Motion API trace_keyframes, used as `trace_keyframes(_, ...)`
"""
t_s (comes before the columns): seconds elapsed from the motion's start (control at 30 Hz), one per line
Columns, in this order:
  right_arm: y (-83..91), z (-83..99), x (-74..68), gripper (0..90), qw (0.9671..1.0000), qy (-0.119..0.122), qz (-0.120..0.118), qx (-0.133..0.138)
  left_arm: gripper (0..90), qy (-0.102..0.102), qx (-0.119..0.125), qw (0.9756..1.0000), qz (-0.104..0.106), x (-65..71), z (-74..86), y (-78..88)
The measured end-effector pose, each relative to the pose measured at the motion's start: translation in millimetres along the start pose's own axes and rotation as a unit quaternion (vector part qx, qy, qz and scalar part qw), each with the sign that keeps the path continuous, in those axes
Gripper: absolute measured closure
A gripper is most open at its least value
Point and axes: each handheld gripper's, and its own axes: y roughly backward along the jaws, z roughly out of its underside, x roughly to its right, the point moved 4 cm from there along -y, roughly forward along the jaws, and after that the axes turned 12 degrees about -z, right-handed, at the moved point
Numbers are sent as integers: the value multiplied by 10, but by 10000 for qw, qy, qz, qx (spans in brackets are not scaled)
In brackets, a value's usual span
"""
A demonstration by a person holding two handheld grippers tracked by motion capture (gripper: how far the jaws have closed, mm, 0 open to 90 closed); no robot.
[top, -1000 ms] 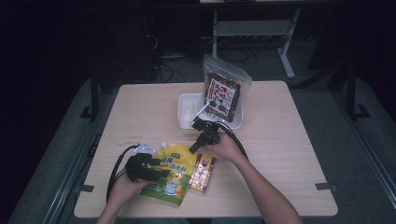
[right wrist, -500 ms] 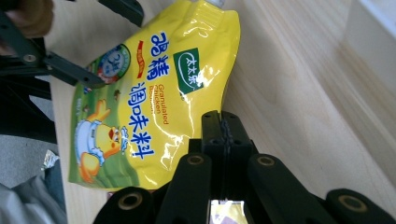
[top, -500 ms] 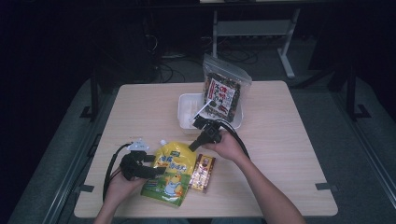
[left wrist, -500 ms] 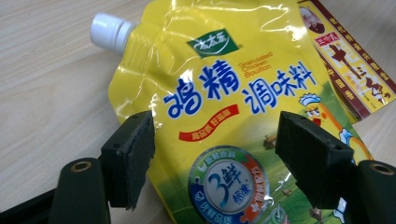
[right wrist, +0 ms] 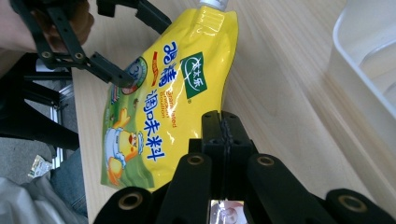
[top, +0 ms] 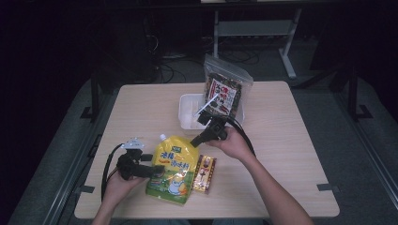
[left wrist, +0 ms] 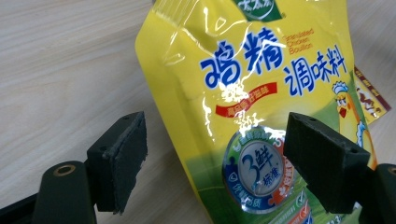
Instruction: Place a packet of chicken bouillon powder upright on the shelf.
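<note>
Now L gripper (left wrist: 215, 154), jaws just opening, straddles w/o touching the yellow bouillon pouch (left wrist: 261, 93) flat on table (top: 281, 154); high view adds R gripper (top: 196, 139), jaws closed empty, above pouch, near white tray (top: 185, 101).

Both forearms are bare, with no sleeves on them. The left gripper (top: 152, 169) is matte black, with linkage bars joined by brass-coloured rivets and two blocky jaws faced with rough dark pads (left wrist: 133, 156). A pale grey plate sits on top of it, and a black cable loops off its back. The right gripper (top: 195, 140) is the same black build, with a thick black cable.
</note>
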Motion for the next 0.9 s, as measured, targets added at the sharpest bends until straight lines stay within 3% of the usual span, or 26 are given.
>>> trace_keyframes(0.3, 139, 16, -118, 893, 9998, 143, 19, 122, 201, 44, 22, 9993, 369, 31, 3, -38)
trace_keyframes(0.57, 192, -11, -203, 893, 9994, 281, -21, 176, 213, 45, -1, 9968, 804, 92, -4, -71)
trace_keyframes(0.73, 215, -39, -251, 894, 9991, 356, -53, 233, 256, 89, -43, 9937, 1118, 109, -8, -84)
trace_keyframes(0.8, 222, -45, -267, 894, 9990, 372, -75, 240, 310, 83, -31, 9922, 1241, 125, -12, -82)
trace_keyframes(0.9, 226, -49, -279, 893, 9989, 388, -93, 263, 374, 76, 15, 9916, 1291, 134, -22, -69)
